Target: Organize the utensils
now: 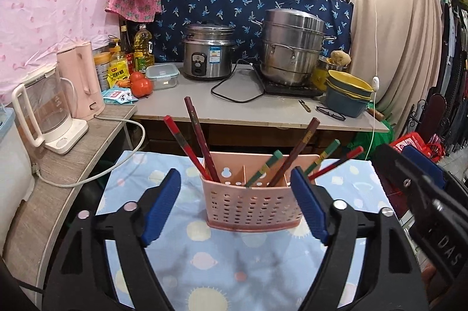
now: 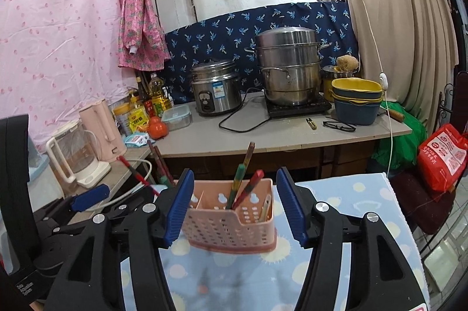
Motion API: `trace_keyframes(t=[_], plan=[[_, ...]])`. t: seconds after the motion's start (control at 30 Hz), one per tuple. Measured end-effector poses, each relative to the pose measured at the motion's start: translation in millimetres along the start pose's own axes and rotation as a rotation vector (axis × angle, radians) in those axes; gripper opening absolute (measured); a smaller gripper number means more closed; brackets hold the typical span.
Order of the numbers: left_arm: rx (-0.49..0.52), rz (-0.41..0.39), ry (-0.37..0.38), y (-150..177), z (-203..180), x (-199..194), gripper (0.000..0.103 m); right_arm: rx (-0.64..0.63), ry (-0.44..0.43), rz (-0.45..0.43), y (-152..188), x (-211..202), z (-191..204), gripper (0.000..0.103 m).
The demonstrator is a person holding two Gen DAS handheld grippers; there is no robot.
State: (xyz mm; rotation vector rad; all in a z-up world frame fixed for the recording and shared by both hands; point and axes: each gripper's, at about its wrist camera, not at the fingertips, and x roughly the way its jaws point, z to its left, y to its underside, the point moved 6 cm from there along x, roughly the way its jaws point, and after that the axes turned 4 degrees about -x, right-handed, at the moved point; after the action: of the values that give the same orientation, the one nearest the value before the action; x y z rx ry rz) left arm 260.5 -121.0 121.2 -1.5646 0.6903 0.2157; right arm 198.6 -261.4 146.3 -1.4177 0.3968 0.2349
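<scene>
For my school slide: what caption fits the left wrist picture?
Open left gripper faces a pink holder full of chopsticks on a blue cloth.

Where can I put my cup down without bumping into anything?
The blue patterned cloth is bare in front of the pink chopstick holder. On the grey counter, there is a clear strip between the black cord and the glasses. The counter's left end, by the bottles and tomatoes, is crowded.
</scene>
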Motion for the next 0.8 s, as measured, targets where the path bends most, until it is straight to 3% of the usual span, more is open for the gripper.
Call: trace_keyframes(t=[0.17,0.8], plan=[[-0.005,0.013,-0.006,11,2,-13,0.078,-0.008,0.024,0.018,13,-16,0,0.064],[0.004,0.045,-0.054,46,5,-46,0.094,-0.039,0.101,0.077,51,-54,-1,0.064]])
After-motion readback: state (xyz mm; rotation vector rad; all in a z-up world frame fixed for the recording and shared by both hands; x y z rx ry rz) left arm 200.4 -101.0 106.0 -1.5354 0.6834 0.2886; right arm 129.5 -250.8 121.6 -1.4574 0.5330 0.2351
